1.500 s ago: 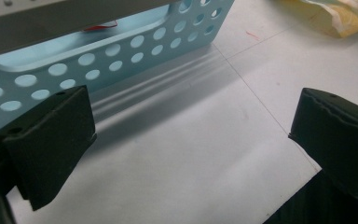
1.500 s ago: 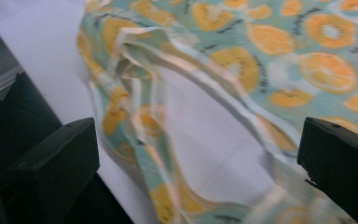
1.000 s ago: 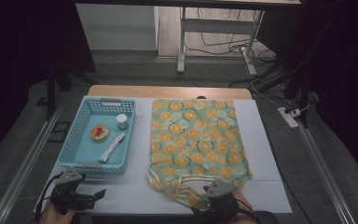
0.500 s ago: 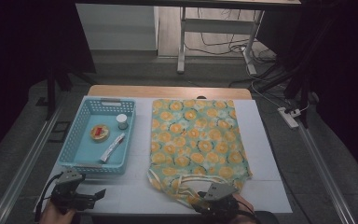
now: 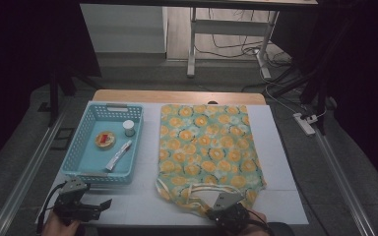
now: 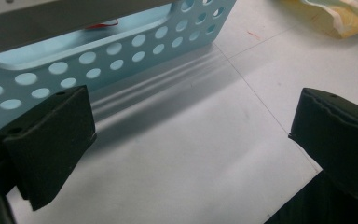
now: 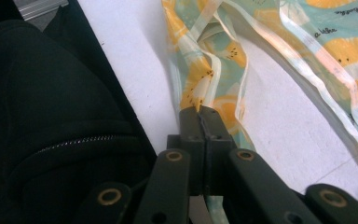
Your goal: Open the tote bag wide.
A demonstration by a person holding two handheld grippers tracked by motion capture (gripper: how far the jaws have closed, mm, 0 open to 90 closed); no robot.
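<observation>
A cloth bag point(image 5: 206, 147) printed with orange fruit slices on pale green lies flat on the white table top, its handles at the near end. My right gripper point(image 5: 226, 209) sits at that near end. Its jaws have just been closing and are now shut on a fold of the bag's handle fabric point(image 7: 214, 100), which runs between the pads. My left gripper point(image 5: 103, 204) rests low at the near left, open with nothing between its fingers point(image 6: 51, 140). It lies just in front of the blue basket point(image 6: 121, 51).
The blue perforated basket point(image 5: 81, 172) stands left of the bag and holds a small white bottle point(image 5: 128, 128), a round orange item point(image 5: 105, 138) and a white stick point(image 5: 119, 155). A dark sleeve point(image 7: 51, 116) lies left of the right gripper. The table's near edge is close.
The right gripper's jaws have drawn together on the bag's near end. Both hands have kept their places, and the bag and basket lie as before.
</observation>
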